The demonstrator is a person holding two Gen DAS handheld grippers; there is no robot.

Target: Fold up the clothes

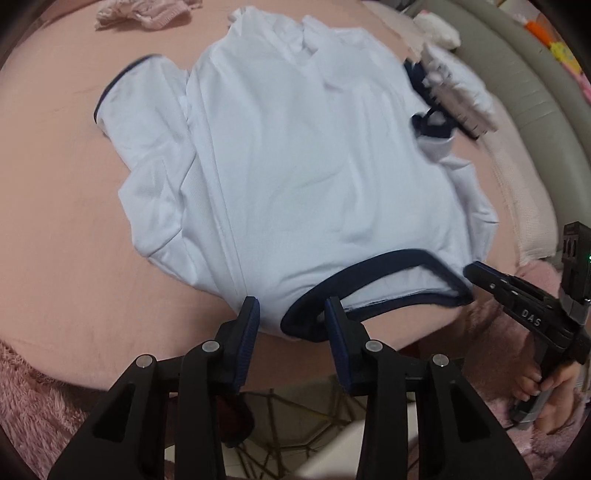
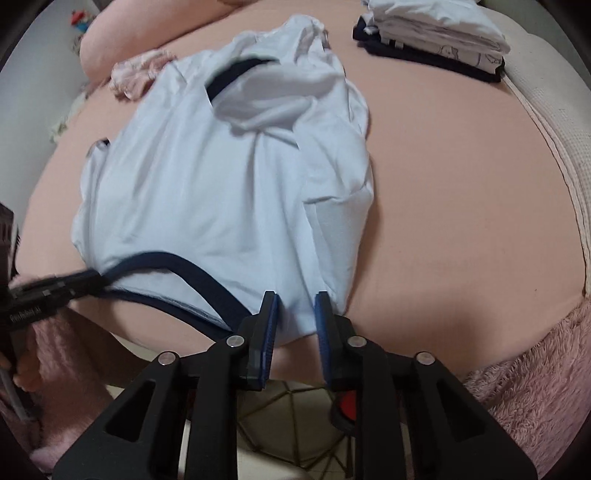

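Observation:
A white T-shirt [image 1: 295, 166] [image 2: 221, 192] with a navy collar [image 1: 369, 269] [image 2: 166, 258] lies spread on the pink bed sheet [image 1: 55, 184], collar end nearest me. My left gripper [image 1: 291, 308] stands open over the shoulder beside the collar. Cloth lies between its jaws, and the pads are not pressing on it. My right gripper [image 2: 295, 299] straddles the other shoulder corner with a narrow gap, the cloth lying smooth between its pads. Each gripper shows in the other's view, with its tip at the collar: the right gripper [image 1: 467, 271] and the left gripper [image 2: 98, 275].
A stack of folded white and navy clothes [image 2: 436, 33] [image 1: 454, 92] sits at the far right of the bed. A crumpled pink garment [image 1: 147, 13] [image 2: 136, 74] lies beyond the shirt. A fluffy pink blanket [image 2: 535, 369] hangs over the near edge. A person's hand [image 1: 554, 391] holds the right gripper's handle.

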